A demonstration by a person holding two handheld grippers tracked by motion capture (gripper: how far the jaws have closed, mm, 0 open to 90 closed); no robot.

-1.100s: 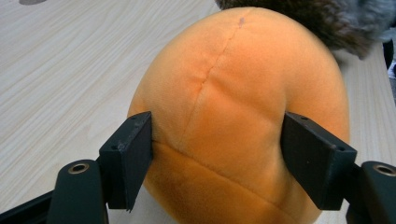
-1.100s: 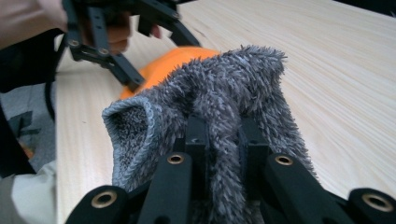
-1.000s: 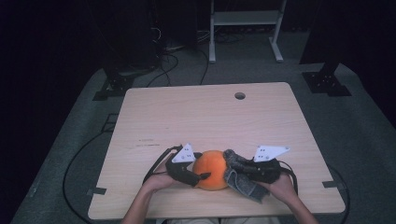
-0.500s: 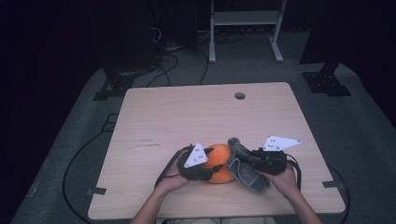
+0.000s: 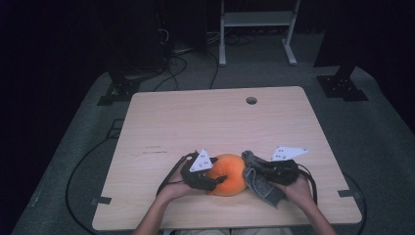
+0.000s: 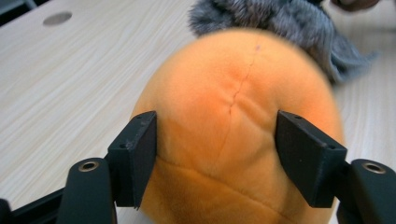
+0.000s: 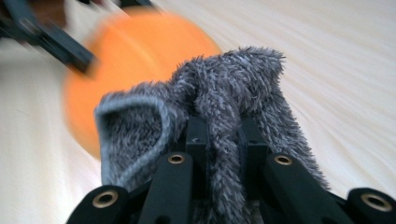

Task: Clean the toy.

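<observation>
An orange plush ball (image 5: 227,174) rests on the wooden table (image 5: 220,117) near its front edge. My left gripper (image 5: 215,177) comes in from the left, its pads (image 6: 140,154) pressing into both sides of the ball (image 6: 233,93). Its jaws closed in on the ball and have just eased back slightly, with the ball still between them. My right gripper (image 5: 254,171) is shut on a grey fluffy cloth (image 5: 259,183) that touches the ball's right side. In the right gripper view the cloth (image 7: 224,107) is bunched between the jaws, with the blurred ball (image 7: 130,56) behind it.
A round cable hole (image 5: 251,100) sits near the table's far edge. Cables (image 5: 88,161) trail over the grey floor at the left. A white rack's legs (image 5: 254,29) stand behind the table. The far half of the tabletop lies open.
The left gripper's jaws have closed around the orange ball. The right gripper has shifted a little with the grey cloth, staying against the ball's right side.
</observation>
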